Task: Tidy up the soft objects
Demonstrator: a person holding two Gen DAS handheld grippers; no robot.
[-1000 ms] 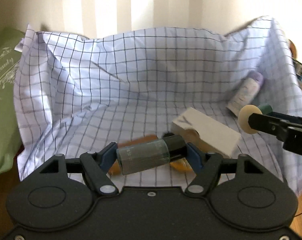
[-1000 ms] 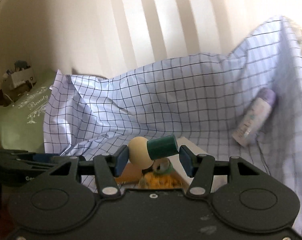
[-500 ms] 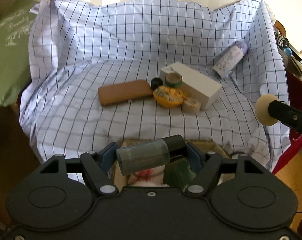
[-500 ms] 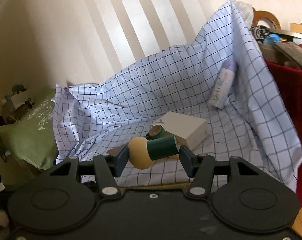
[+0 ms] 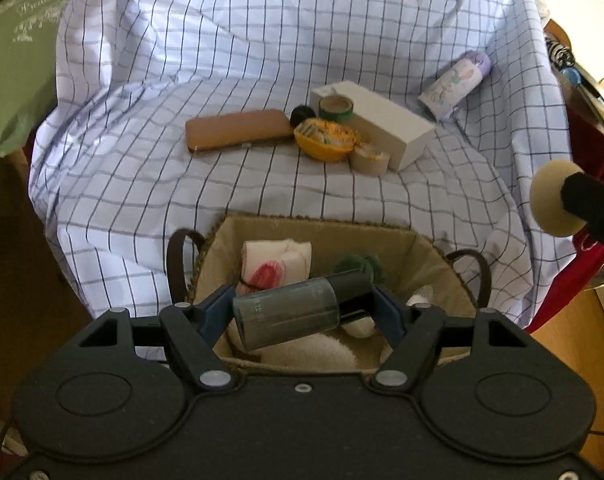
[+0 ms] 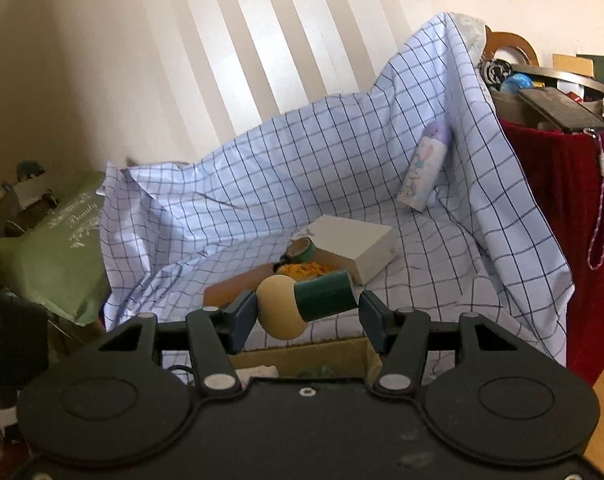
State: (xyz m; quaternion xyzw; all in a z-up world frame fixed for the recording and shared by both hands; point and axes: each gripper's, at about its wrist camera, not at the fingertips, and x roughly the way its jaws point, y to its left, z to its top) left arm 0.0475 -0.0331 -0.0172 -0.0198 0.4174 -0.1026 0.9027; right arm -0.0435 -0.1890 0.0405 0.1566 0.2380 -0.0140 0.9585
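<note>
Left wrist view: the left gripper (image 5: 302,314) clamps a grey bottle (image 5: 291,312) crosswise above the basket (image 5: 318,230). The right gripper (image 6: 305,308) pinches a cream-tipped green sponge (image 6: 306,304) over the basket's far rim; checked cloth (image 5: 141,184) lies open beyond.

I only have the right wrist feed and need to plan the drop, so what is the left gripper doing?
Observer: The left gripper is shut on a dark grey bottle, above the basket.
Operator: What's in the basket already?
Observer: A folded white cloth with a red print, and something dark green beside it.
Operator: Does the basket have handles?
Observer: Yes, a dark loop handle on each side.
</note>
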